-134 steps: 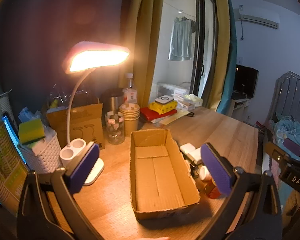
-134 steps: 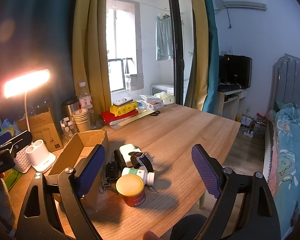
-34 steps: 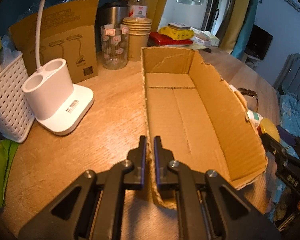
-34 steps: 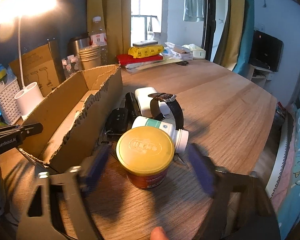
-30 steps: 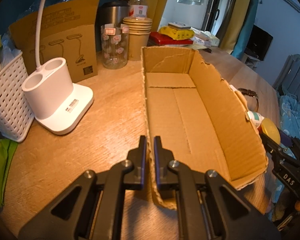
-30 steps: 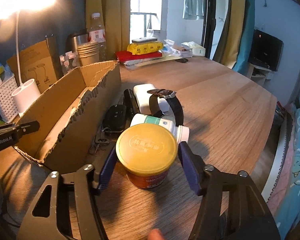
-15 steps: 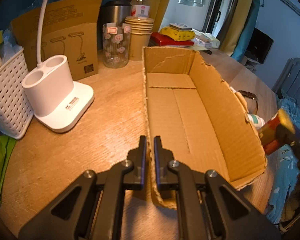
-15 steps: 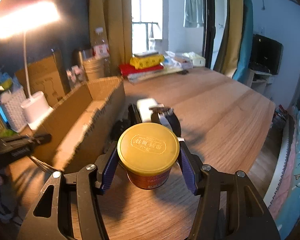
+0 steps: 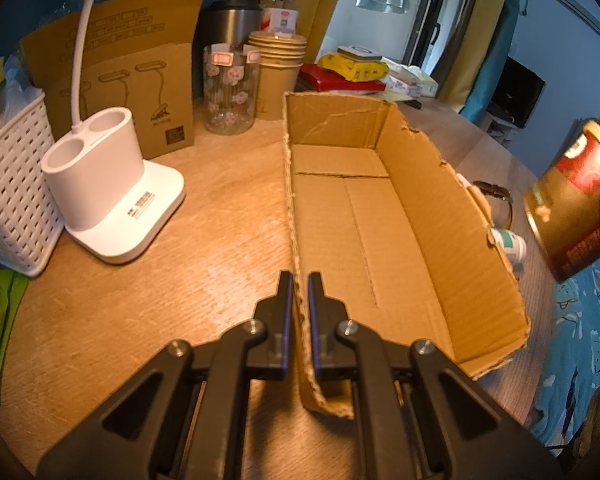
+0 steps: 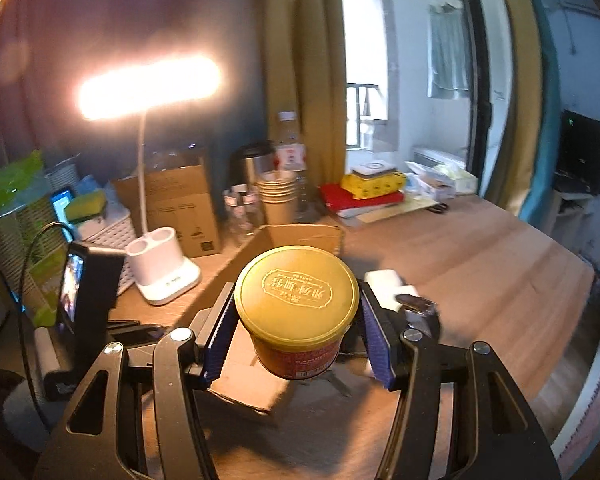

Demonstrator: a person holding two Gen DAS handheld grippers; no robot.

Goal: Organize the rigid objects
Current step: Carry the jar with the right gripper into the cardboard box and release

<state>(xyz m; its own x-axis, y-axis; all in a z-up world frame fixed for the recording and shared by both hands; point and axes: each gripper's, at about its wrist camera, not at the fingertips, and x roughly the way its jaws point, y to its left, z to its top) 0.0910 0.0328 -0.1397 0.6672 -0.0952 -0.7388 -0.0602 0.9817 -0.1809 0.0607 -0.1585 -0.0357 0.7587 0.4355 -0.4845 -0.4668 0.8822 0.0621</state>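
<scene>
Right now the right hand-held gripper [image 10: 296, 336] is clamped on a yellow-lidded can [image 10: 297, 312], its blue pads pressing either side just under the lid, with the can lifted clear of the bench [image 10: 480, 256] near the cardboard box [image 9: 364, 216]. The left hand-held gripper [image 9: 298, 312] is closed tight on the near corner of the box's left wall, pinning it in place. The box floor is bare; a white bottle [image 9: 510, 242] and a watch [image 9: 496, 192] lie on the bench just outside the box's right wall.

Risks, as I judge them: the pads hold a smooth round wall high up, so the can could tilt or slip out if swung quickly. The box's torn right wall stands between can and box floor; too low a carry would catch that ragged edge and shove or buckle the box, and the thin card in the left grip could tear.

Writing: the can's lid bears embossed characters, reversed from this angle and not readable; small print on its red band is too blurred. The desk lamp base [image 9: 112, 200] carries a tiny unreadable label.
</scene>
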